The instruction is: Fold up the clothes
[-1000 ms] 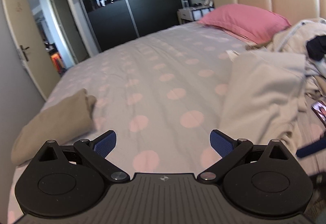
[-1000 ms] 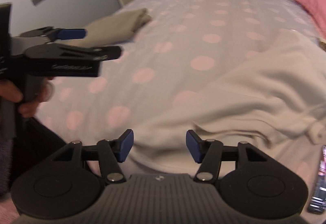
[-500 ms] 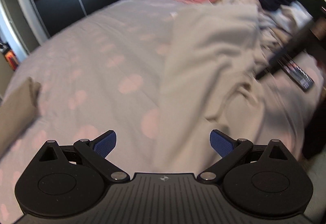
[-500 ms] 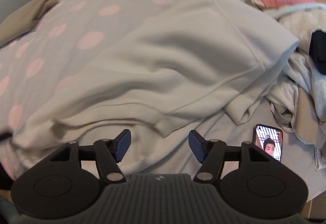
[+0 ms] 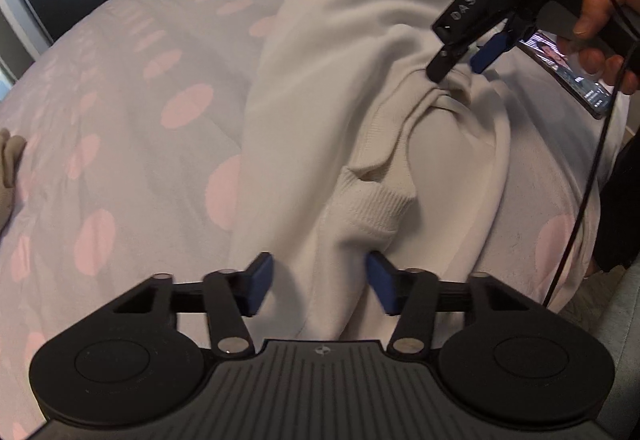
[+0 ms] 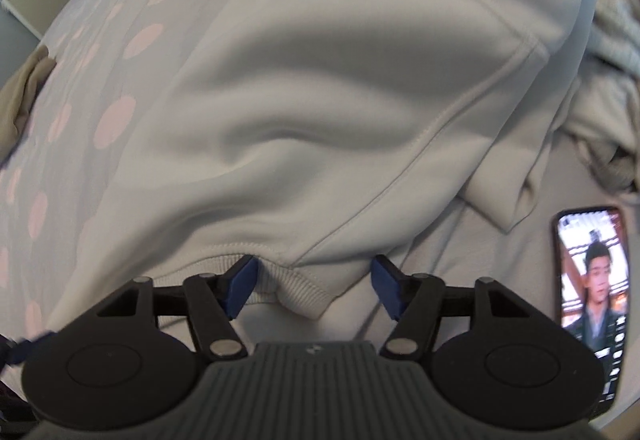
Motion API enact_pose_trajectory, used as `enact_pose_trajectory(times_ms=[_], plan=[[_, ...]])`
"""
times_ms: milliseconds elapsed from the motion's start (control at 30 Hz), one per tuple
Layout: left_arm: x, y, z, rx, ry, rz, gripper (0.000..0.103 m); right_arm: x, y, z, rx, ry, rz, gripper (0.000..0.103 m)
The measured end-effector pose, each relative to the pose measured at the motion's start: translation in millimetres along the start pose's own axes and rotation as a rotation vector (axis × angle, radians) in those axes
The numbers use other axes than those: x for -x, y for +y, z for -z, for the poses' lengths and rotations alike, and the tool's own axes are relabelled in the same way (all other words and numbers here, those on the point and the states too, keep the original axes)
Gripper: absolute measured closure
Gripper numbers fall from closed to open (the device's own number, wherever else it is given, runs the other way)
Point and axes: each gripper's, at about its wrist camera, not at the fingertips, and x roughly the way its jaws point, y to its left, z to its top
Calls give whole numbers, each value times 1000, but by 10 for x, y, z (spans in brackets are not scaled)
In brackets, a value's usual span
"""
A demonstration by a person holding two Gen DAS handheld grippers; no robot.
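We see one cream sweatshirt [image 5: 360, 52] spread on the dotted bed [image 5: 132, 88]. Our left gripper [image 5: 320, 282] and right gripper [image 6: 314, 284] both gape, straddling its ribbed edges, gripping nothing; one phone [image 6: 592, 280] lies right.

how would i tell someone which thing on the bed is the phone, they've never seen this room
Start at the bed with the grey cover and pink dots, then find the big pale sweatshirt spread across it. The phone lies flat on the cover just off the sweatshirt's edge, beside the right gripper. It is the only hard, dark-edged slab there, with a lit screen showing a face.
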Motion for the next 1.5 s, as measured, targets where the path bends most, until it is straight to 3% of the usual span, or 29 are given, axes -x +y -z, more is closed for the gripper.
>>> enact_pose_trajectory(times_ms=[67,200,500,700,833,933,1033,1167,1233,1267,1367,1500], plan=[[21,37,-4,24,-4,31,84,36,23,1,6,-20,-9,63],[134,207,-24,112,-20,47,98,341,303,11,88,-96,-57,90],[767,488,-129,159,-114,46,100,1213,1123,42,327,-297,-191,93],[1411,708,15,238,-199,48,101,1862,2314,10,512,-352,-436,93],[1780,764,182,289,-233,64,101,2157,3173,169,641,-321,-622,93],[1970,763,295,320,-257,74,101,2257,3672,399,752,-304,-659,93],[1886,766,349,333,-239,79,100,2052,3722,484,768,-245,-589,92],[1564,739,391,336,-176,101,99,1769,3774,591,784,-166,-492,82],[1483,706,397,302,-155,96,98,1718,3493,642,777,-169,-455,64],[1455,691,400,285,-147,94,92,1691,3368,656,773,-176,-441,56],[1450,703,427,243,-146,97,77,1603,3025,705,754,-184,-401,55],[1482,794,578,218,-136,76,67,1475,2671,839,722,-171,-353,54]])
